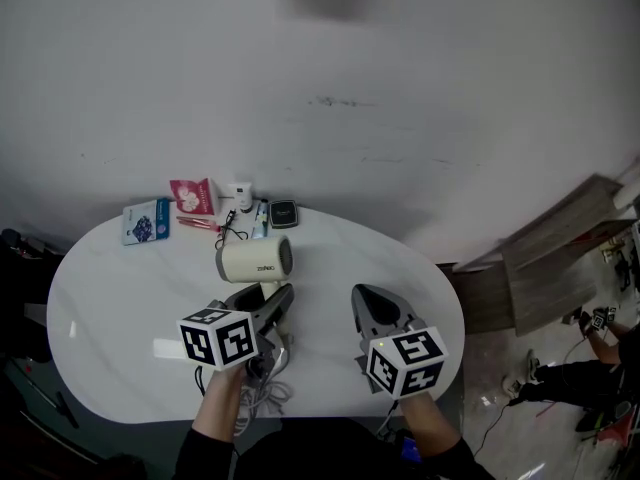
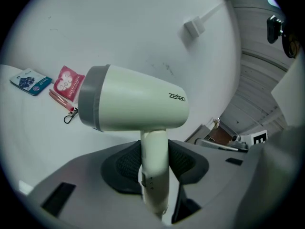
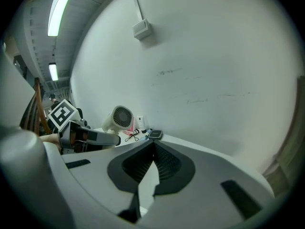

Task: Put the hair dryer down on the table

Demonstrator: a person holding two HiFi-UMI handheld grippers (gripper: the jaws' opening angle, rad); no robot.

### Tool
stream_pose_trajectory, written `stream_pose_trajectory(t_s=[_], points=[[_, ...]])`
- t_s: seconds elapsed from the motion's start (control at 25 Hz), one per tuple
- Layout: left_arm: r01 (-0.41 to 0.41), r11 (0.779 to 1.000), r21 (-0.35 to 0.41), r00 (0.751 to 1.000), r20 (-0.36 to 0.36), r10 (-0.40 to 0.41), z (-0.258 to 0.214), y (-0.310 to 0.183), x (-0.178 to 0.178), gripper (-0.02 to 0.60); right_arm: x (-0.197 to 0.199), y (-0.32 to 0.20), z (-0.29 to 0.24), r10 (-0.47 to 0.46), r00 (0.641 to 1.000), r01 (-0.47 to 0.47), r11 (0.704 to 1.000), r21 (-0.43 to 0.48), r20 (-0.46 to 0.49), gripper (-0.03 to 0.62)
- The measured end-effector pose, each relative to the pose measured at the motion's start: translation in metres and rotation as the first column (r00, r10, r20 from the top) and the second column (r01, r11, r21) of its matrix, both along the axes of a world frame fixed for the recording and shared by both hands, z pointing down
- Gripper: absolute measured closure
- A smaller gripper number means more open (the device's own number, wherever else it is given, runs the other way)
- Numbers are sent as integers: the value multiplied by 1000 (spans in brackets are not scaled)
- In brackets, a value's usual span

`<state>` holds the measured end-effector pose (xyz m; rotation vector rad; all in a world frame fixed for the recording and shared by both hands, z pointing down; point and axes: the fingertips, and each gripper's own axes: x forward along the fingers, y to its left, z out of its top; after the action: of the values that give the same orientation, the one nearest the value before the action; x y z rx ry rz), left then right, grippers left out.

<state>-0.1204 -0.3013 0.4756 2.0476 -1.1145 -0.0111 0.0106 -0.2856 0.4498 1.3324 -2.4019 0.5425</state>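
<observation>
A cream hair dryer (image 1: 254, 261) with a grey rear end hangs over the middle of the white oval table (image 1: 120, 308). My left gripper (image 1: 272, 298) is shut on its handle (image 2: 154, 171), both dark pads pressing its sides, and the barrel (image 2: 136, 104) sits level above the jaws. Whether the dryer touches the tabletop I cannot tell. My right gripper (image 1: 363, 296) hovers to the right of it, apart from the dryer, jaws shut with nothing between them. In the right gripper view (image 3: 153, 145) the dryer's rear grille (image 3: 123, 117) faces the camera.
At the table's far edge lie a blue packet (image 1: 146, 220), a pink packet (image 1: 192, 196), a small white jar (image 1: 239, 192) and a dark little box (image 1: 283, 213). The dryer's cord (image 1: 266, 392) is bunched at the near edge. Wooden boards (image 1: 560, 248) lie on the floor at right.
</observation>
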Motion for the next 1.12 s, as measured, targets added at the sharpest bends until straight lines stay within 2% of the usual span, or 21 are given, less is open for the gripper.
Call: stream_pose_trajectory(t_s=[0.36, 0.92, 1.12], points=[[-38, 993, -114, 999, 32, 42, 43, -17, 22, 413, -1, -12, 18, -13, 1000, 13, 999, -33, -4, 594], [-43, 980, -194, 989, 128, 69, 82, -29, 38, 413, -7, -30, 46, -27, 999, 26, 996, -81, -16, 594], [-53, 971, -232, 987, 137, 86, 95, -30, 47, 413, -4, -35, 53, -23, 999, 21, 995, -98, -24, 594]])
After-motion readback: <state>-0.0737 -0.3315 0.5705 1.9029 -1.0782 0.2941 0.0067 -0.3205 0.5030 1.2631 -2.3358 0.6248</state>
